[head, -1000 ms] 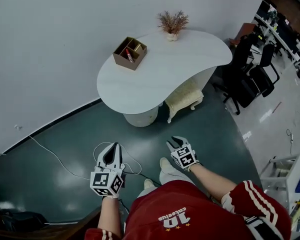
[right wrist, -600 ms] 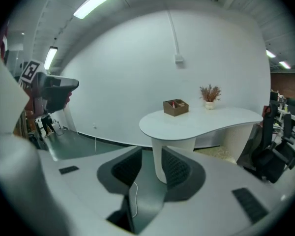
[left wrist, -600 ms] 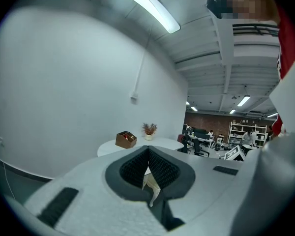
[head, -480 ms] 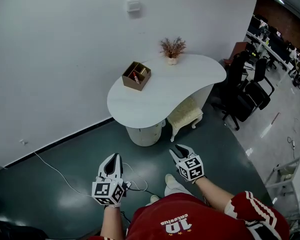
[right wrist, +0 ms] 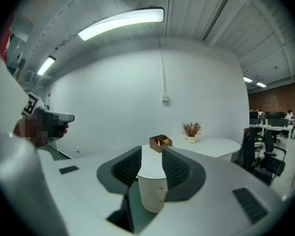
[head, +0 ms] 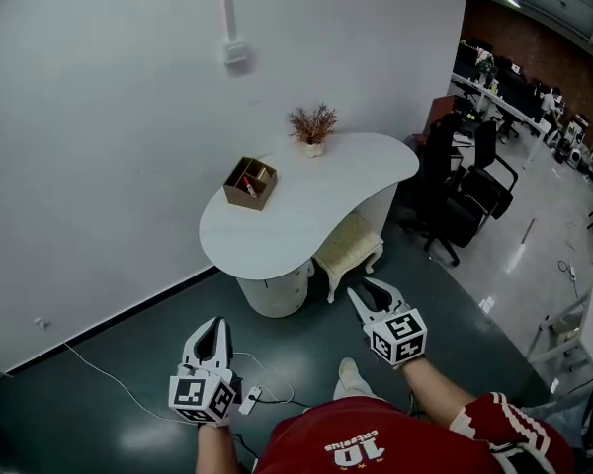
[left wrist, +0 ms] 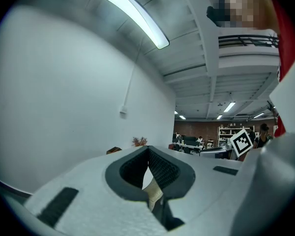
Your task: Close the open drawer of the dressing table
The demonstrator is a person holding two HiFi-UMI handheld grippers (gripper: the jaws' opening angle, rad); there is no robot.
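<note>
I have both grippers held out in front of the person's body, pointing ahead toward the dressing table, and both are well apart from it. The left gripper sits lower in the head view, out over the dark floor. Its jaws are clenched, tips meeting, with nothing caught between them. The right gripper is higher in the head view and nearer the table, on a forearm in a red sleeve with white stripes. Its jaws are released and stand apart with nothing between them. In the right gripper view I see only the distant table through the gap.

The table stands against the white wall. A curved white tabletop sits on a round pedestal that carries the drawer fronts. From here I cannot tell whether a drawer stands out. On the tabletop sits a brown wooden organizer box, its compartments open at the top. One compartment holds something red; I cannot make out what else is in the box. Near the wall edge of the tabletop is a small pot of dried sprigs. A pale stool is tucked beside the pedestal.
</note>
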